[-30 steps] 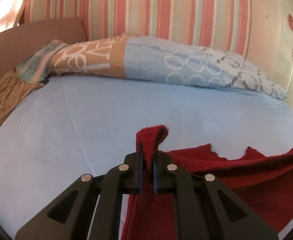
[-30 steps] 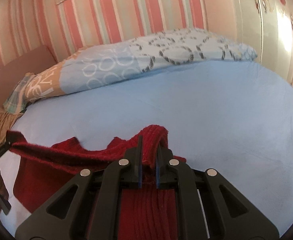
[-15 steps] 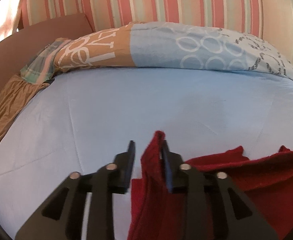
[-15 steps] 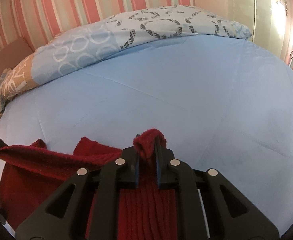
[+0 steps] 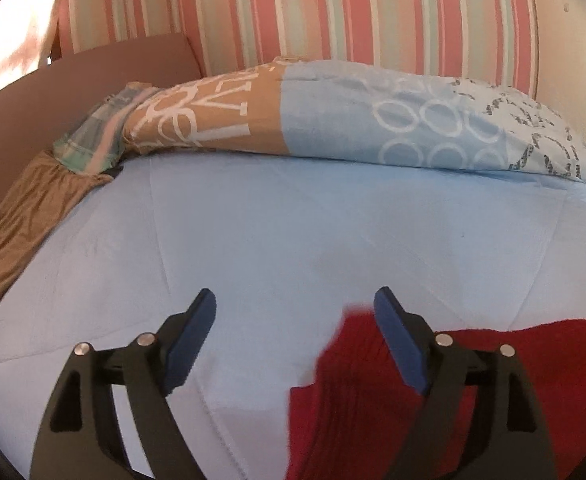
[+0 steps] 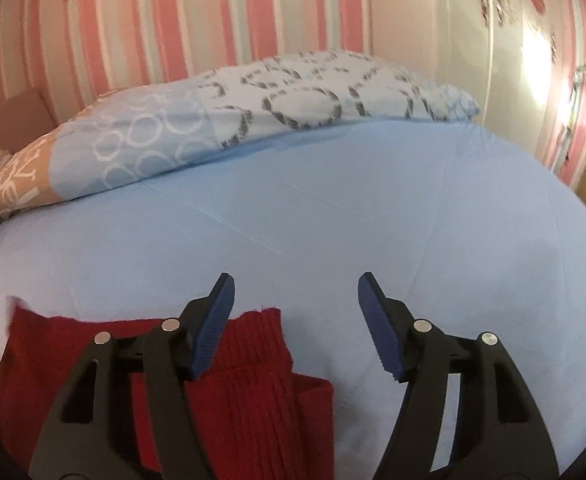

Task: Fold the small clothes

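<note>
Red knit garment — lies flat on the light-blue bedsheet, no container in use. Left gripper and right gripper — jaws spread wide, holding nothing. Patterned duvet beyond.

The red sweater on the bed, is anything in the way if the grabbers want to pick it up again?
Nothing visible is in the way. The red sweater lies flat on the blue sheet, right under both open grippers: the left gripper and the right gripper. The patterned duvet is heaped far behind.
</note>
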`<act>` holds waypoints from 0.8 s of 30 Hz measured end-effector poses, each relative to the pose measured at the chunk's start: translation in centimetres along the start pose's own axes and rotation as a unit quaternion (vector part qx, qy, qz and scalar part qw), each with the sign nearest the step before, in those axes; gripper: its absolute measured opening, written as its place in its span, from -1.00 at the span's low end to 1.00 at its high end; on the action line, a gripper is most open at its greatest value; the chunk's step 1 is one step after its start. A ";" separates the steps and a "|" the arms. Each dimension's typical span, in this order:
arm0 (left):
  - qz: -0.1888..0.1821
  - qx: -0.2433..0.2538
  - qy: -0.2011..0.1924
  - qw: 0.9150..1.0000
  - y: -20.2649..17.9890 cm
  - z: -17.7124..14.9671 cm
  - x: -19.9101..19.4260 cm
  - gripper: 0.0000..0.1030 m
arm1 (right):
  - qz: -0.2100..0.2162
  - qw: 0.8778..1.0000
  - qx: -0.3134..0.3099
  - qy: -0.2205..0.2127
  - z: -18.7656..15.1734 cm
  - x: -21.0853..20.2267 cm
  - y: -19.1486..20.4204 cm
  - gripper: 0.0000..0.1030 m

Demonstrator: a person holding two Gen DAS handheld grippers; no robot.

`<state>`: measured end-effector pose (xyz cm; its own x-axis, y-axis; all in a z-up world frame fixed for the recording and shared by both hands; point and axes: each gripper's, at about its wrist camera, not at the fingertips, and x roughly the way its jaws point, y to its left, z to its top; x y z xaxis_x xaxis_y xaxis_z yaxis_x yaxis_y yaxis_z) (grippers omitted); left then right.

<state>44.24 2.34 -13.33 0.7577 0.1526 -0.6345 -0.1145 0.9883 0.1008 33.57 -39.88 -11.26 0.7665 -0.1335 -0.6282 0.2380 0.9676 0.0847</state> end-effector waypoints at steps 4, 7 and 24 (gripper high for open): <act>-0.022 0.016 0.006 1.000 -0.1 -1.1 -1.7 0.59 | 0.024 0.999 -0.031 0.001 -0.8 -1.7 1.2 0.27; -0.028 0.043 0.011 0.999 -0.7 -3.2 -2.7 0.59 | 0.032 0.998 -0.053 0.016 -2.5 -2.4 1.5 0.26; -0.030 0.040 0.038 0.998 -0.3 -6.7 -1.5 0.59 | 0.028 0.982 -0.110 0.151 -3.0 7.3 2.0 -0.07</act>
<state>38.85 1.83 -17.54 0.7106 0.0958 -0.6970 -0.0168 0.9927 0.1193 37.81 -38.31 -17.97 0.5543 -0.0404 -0.8313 0.0400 0.9990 -0.0219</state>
